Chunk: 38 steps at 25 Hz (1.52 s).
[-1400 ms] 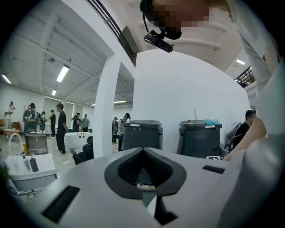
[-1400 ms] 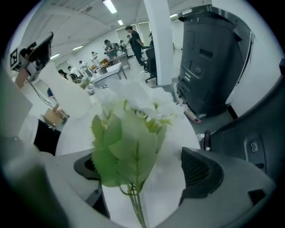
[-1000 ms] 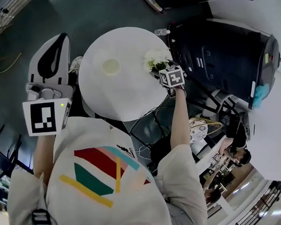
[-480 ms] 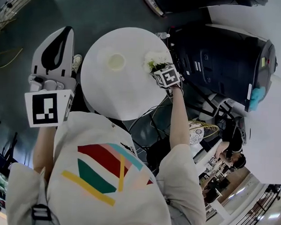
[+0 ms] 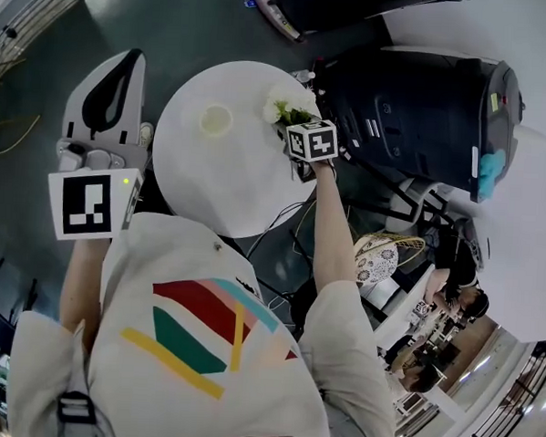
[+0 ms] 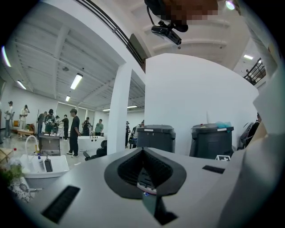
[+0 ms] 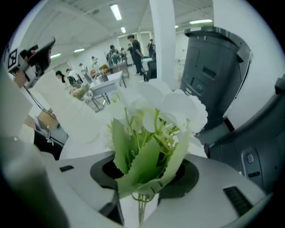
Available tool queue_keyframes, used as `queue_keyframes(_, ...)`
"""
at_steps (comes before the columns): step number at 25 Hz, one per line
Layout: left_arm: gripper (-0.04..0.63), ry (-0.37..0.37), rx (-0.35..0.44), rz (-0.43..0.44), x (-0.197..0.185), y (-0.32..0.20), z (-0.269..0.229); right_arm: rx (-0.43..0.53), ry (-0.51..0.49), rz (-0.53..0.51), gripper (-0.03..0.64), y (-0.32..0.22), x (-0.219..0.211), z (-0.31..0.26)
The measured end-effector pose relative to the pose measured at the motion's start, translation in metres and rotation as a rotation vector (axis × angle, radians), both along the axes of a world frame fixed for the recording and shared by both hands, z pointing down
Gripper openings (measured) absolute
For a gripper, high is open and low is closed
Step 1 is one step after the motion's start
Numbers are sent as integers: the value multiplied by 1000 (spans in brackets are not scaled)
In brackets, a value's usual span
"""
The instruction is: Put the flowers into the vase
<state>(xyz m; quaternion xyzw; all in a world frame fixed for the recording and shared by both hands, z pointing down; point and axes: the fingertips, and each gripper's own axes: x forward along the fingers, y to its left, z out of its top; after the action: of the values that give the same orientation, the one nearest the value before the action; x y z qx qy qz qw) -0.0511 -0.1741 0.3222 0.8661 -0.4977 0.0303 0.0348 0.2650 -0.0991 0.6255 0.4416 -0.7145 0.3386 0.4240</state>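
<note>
Step in hand: getting the flowers (image 7: 151,129) across to the vase (image 5: 216,120). My right gripper (image 7: 141,178) points steeply down with its jaws closing. The bunch is between them, with the green leaf collar and thin stems in the throat and the white heads fanned out beyond the tips. I read this as a clench on the bunch low down, heads free. One stem runs back towards my hand, so the stem ends lie on my side of the jaws. My left gripper (image 6: 143,156) has its jaws together with nothing in them. It is held level, well off to the left and past the edge of the round white table (image 5: 220,192), taking no part. The vase shows as a pale round mouth from above. It stands on the table to the left of the right gripper, well apart from it, with bare top between. I cannot tell whether the heads touch the table. Notes for doing it well: finish the squeeze before travelling, firm on the stems but not crushing the collar. The heads lead and the stems trail, so the wrist probably has to turn until the stem ends point down before the bunch comes over the mouth. Bring it in from above, line the stems up on the opening, and lower it straight. The vase looks light, and a sideways nudge could tip it. The idle left gripper could steady it.
</note>
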Motion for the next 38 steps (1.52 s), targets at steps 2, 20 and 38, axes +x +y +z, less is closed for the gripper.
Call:
queue_keyframes(2, 5, 2, 4, 10, 2, -1, -2, 105, -26, -5, 218, -21, -12, -28)
queue_keyframes(20, 5, 8, 42, 115, 39, 6, -22, 919, -501, -97, 218, -43, -122, -345)
queue_keyframes(38, 5, -28, 54, 164, 73, -1, -20, 1257, -663, -42, 218, 50, -123, -477)
